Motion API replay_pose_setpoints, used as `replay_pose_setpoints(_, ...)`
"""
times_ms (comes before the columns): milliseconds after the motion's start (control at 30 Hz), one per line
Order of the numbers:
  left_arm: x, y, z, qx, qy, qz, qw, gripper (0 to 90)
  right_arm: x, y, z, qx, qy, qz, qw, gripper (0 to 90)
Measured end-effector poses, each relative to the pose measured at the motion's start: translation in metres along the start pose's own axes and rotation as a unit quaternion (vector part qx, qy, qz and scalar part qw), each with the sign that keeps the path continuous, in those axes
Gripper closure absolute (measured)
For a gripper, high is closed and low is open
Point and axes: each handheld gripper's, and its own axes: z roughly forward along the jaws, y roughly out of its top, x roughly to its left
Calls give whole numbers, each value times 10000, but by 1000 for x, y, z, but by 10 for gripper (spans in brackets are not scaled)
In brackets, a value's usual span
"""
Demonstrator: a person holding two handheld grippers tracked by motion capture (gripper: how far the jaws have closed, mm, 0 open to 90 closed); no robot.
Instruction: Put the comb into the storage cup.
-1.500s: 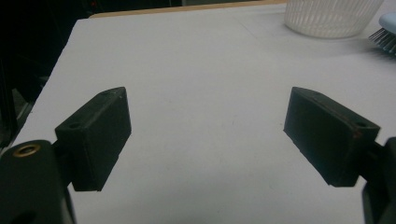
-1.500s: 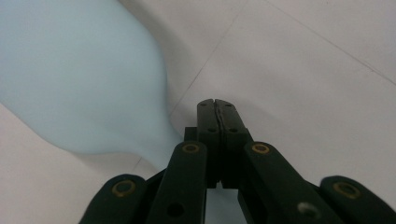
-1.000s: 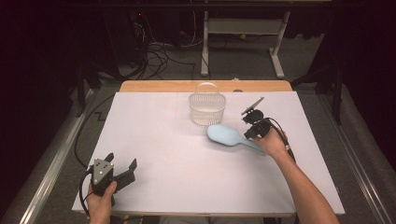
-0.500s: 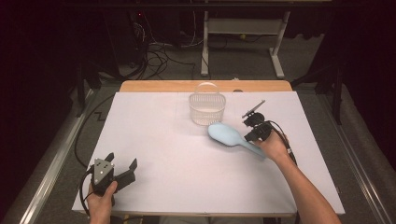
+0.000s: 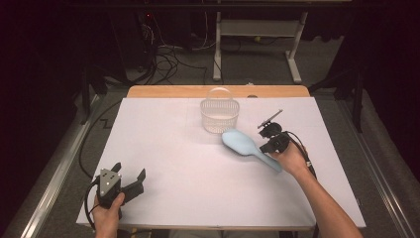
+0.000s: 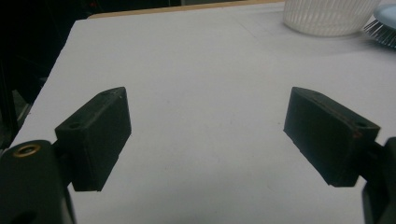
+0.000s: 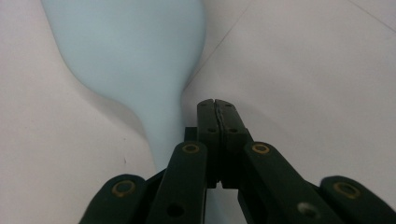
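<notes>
A person's right hand (image 5: 292,159) holds the right gripper (image 5: 273,141) at the handle of a pale blue hairbrush (image 5: 249,148) that lies on the white table (image 5: 198,168), its head just beside a white ribbed basket (image 5: 218,115) near the far edge. In the right gripper view the two black jaws stand pressed together with nothing between them, and the brush handle passes beside and beneath them; whether it touches the gripper cannot be made out, as the handle's end is hidden under the jaw linkage. From above, the hand covers the handle's tip.

At the near left corner, the left gripper (image 5: 130,179) rests in the left hand (image 5: 107,215) with its jaws spread wide over bare tabletop, nothing between them. The left gripper view cuts off the basket at the top edge, showing only its lower wall, and catches a sliver of the brush's bristles (image 6: 382,33) at the right border.

The forearms are cropped at the bottom of the high view. Beyond the table, cables (image 5: 166,49) and a desk frame (image 5: 257,34) sit in deep shadow, their details hard to read.
</notes>
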Motion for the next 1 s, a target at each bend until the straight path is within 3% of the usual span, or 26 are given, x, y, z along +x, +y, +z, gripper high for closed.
replay_pose_setpoints(1000,-1,0,-1,-30,3,37,10000,155,1,-8,-6,-71,67,-51,9999,900)
